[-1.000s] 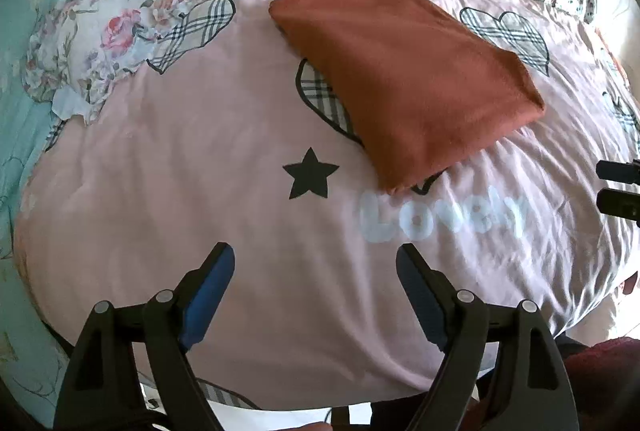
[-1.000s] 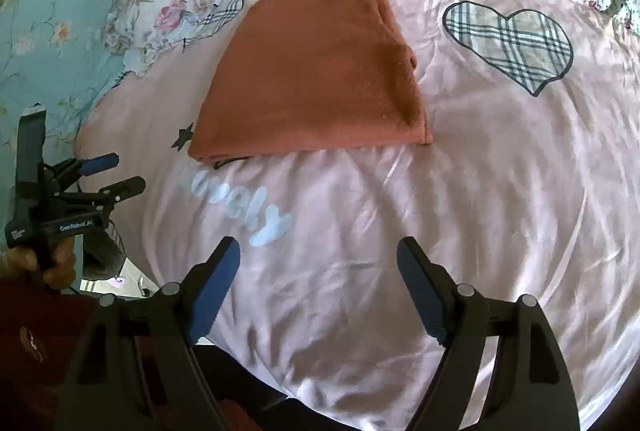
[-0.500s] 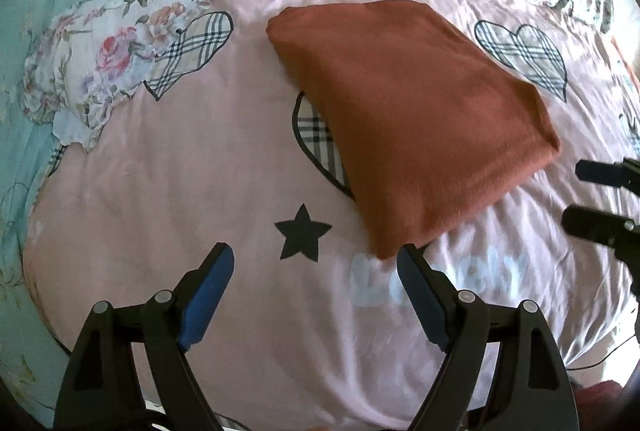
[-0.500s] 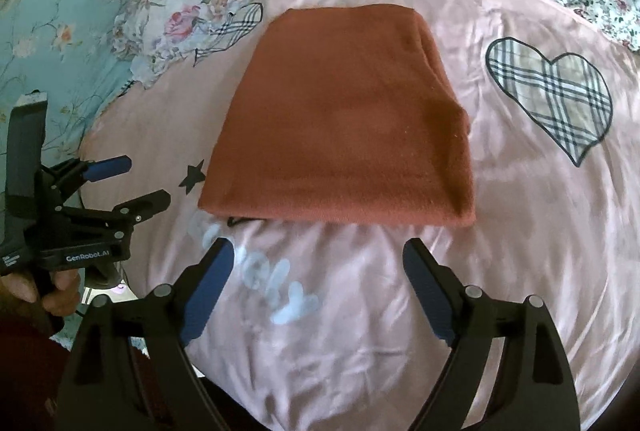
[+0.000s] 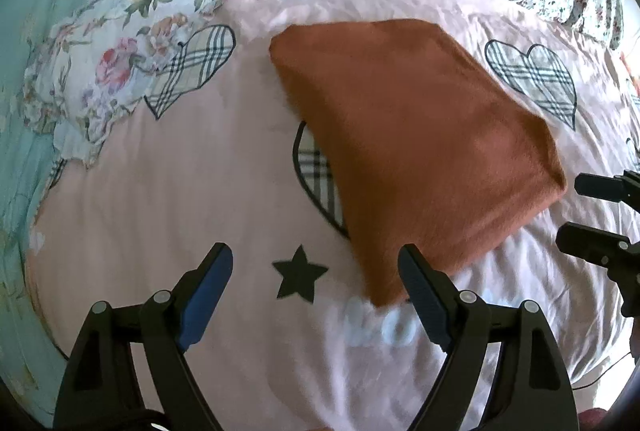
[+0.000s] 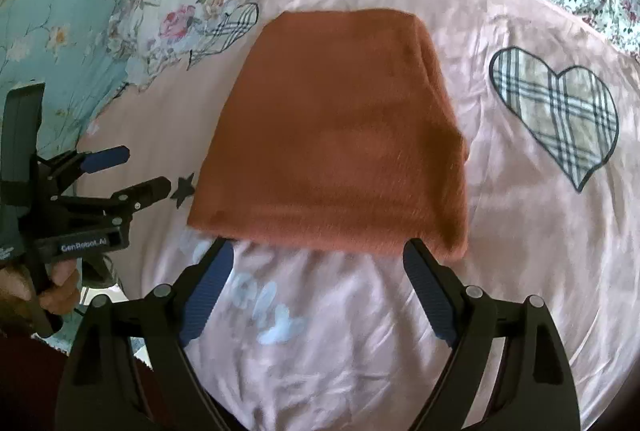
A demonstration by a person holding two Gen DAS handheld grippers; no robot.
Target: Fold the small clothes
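Right wrist view: folded rust cloth (image 6: pixel 336 135) lies just beyond both spread, empty tongs (image 6: pixel 318 271).

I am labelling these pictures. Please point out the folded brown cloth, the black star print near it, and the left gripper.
folded brown cloth (image 6: pixel 340 135): right wrist view, middle of its top.
black star print (image 5: pixel 299 274): left wrist view, star's centre.
left gripper (image 5: pixel 316 291): left wrist view, midway between fingertips.

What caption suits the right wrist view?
Open right gripper nears folded rust cloth on pink bedcover.
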